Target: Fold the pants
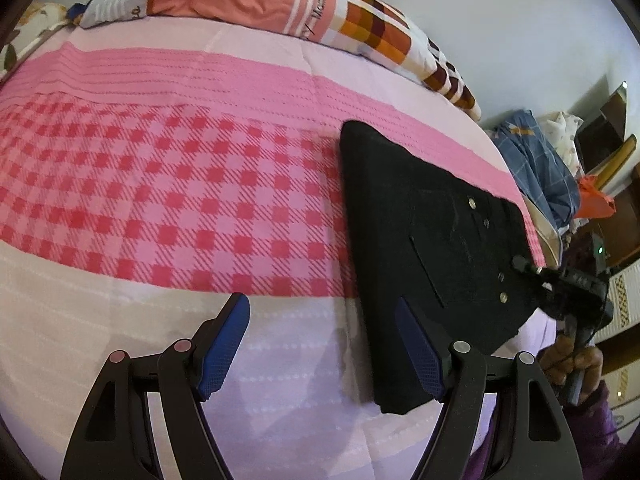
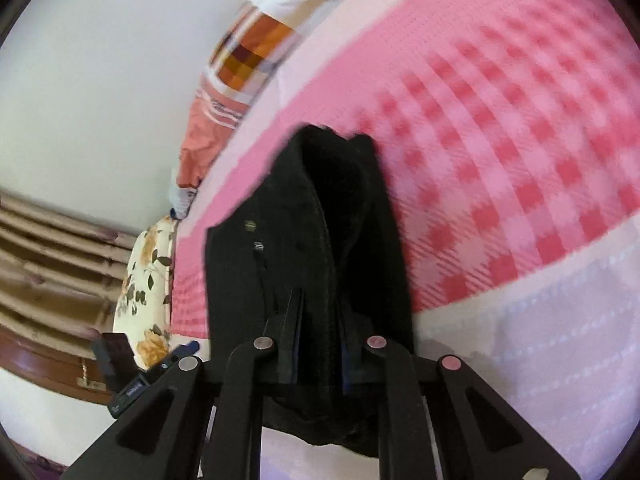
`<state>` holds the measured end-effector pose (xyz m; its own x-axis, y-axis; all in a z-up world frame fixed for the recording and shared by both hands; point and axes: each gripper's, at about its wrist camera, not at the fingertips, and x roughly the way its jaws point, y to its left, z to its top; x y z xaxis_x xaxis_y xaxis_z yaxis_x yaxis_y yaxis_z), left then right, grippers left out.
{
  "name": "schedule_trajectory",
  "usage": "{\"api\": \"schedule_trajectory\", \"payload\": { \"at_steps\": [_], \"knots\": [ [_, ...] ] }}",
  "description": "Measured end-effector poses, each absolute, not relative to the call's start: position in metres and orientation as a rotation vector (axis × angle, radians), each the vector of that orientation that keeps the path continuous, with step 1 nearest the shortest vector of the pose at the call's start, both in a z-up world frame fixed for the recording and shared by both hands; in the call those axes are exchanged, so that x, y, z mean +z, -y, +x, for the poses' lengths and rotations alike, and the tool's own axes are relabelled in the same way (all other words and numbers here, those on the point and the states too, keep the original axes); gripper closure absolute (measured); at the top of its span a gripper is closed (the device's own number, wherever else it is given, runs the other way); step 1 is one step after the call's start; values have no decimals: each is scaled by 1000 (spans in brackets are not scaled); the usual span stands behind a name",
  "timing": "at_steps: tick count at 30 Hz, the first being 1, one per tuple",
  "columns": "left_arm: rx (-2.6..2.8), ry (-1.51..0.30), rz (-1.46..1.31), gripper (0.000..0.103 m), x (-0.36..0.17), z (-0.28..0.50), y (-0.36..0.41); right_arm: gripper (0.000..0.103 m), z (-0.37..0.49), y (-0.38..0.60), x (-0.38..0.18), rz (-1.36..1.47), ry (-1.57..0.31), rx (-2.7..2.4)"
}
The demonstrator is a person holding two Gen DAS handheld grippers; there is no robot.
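Left claw (image 1: pixel 322 350): hanging wide open over the bed, holding nothing; its blue-padded fingers (image 1: pixel 222 350) are spreading apart, the right one lying just beside the near edge of the pants, and whether it is touching the cloth cannot be told.

Right claw (image 2: pixel 320 344): closing tight on the waist end of the pants, with dark cloth bunching between its fingers and sagging below them; in the left wrist view the same claw (image 1: pixel 532 270) is showing at the right edge of the pants, with the person's hand (image 1: pixel 570 358) gripping its handle.

Pants (image 1: pixel 432 240): black, lying folded into a long flat panel on the right part of the bed, metal buttons (image 1: pixel 472 202) showing in a row; in the right wrist view the pants (image 2: pixel 304 220) are reaching away from the claw across the blanket, the grasped end lifting slightly.

Blanket (image 1: pixel 168 200): pink and red check with pale bands, covering the bed and carrying the pants.

Quilt (image 1: pixel 280 4): orange, white and brown check, lying rolled along the far edge of the bed against the wall.

Writing: cursive lettering is running along a white stripe of the quilt, too small and bent to read; a small label on a dark device (image 2: pixel 128 394) at the lower left of the right wrist view is also unreadable.

Floral pillow (image 2: pixel 148 280): cream with orange flowers, sitting at the end of the bed.

Blue clothes (image 1: pixel 540 168): lying heaped beyond the right side of the bed.
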<state>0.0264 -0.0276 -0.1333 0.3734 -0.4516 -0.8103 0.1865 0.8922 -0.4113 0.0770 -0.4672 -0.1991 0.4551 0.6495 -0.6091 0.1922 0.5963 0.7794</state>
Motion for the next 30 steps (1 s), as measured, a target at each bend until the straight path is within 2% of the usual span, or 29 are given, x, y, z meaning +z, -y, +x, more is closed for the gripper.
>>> {"api": "schedule_trajectory", "payload": {
  "at_steps": [7,13,19,22,25,26,27,30],
  "knots": [
    [-395,-1101,-235,27,-134,24,23,88,77,470,-204,993,-1096,343],
    [-437,-1074,-165,27,-131,15,42,82,76,473,-208,1050,-1109,339],
    [-459,-1010,-71,27,-121,10,66,76,74,470,-196,984,-1115,274],
    [-467,-967,-57,27,-115,11,72,67,68,464,-172,850,-1083,171],
    [-456,-905,-35,27,-107,10,77,59,55,452,-140,707,-993,92],
    [-445,-876,-16,27,-105,9,80,54,47,444,-128,676,-947,90],
    [-436,-859,-2,25,-103,8,82,47,42,436,-120,655,-919,93],
    [-385,-805,52,14,-99,4,89,35,28,409,-101,574,-845,87]
  ]
}}
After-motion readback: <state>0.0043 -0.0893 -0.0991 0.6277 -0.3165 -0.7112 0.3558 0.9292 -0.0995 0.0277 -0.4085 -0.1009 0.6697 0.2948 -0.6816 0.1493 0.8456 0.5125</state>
